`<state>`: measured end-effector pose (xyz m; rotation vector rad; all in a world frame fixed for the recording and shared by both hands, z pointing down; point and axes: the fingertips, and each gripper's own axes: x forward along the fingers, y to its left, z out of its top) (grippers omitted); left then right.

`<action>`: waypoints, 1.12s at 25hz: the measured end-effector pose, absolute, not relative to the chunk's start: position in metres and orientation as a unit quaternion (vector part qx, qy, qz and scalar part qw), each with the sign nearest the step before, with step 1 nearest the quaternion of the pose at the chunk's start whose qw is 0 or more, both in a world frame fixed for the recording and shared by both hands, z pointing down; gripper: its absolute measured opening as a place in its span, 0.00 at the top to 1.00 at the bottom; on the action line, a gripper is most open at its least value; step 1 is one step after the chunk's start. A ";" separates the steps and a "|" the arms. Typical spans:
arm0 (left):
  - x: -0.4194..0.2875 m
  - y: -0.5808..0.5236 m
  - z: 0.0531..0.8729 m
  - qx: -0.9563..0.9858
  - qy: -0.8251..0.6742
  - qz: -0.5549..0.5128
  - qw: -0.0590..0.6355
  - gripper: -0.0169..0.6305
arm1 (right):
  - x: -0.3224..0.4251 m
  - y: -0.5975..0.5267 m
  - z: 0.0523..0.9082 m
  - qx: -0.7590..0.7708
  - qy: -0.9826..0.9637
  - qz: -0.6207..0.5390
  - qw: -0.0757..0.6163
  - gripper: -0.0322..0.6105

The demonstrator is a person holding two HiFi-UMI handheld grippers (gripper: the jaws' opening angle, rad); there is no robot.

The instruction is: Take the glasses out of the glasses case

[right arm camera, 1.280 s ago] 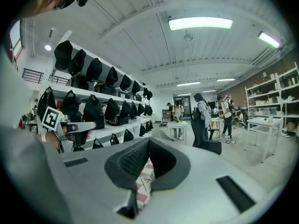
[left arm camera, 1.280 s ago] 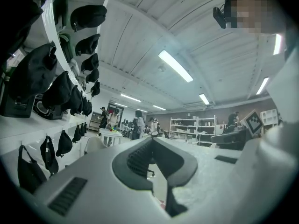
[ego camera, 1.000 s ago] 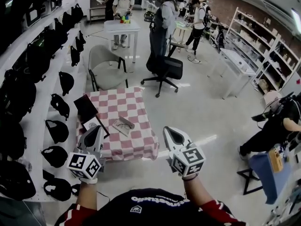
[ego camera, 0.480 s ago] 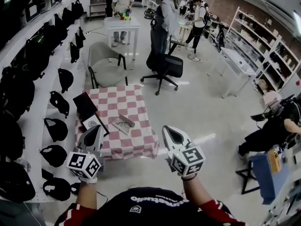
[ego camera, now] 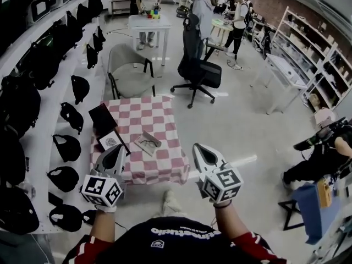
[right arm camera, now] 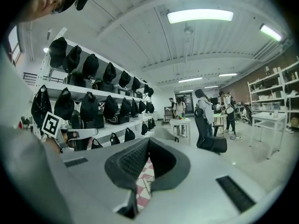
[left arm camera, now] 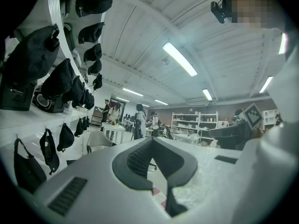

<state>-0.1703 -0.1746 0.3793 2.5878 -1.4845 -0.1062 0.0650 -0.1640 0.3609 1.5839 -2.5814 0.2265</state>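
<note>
Over the bare far and right parts of the checkered counter (ego camera: pixel 144 112), your way to the glasses (ego camera: pixel 147 142) is open. Close on their left stand a black panel (ego camera: pixel 102 120) and a card (ego camera: pixel 109 141), with the bag shelf (ego camera: pixel 43 147) just beyond.

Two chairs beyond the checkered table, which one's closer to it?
The grey shell chair, right at the table's far edge. The black office chair stands off to the right on open floor.

Dark shirt (ego camera: pixel 177 245), red sleeves (ego camera: pixel 81 252); grey left tool (ego camera: pixel 117 149) and right tool (ego camera: pixel 199 148).
</note>
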 end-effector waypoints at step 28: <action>-0.119 -0.225 0.373 0.889 -0.458 0.004 0.012 0.87 | 0.056 -0.237 0.375 0.465 -0.879 0.090 0.061 0.95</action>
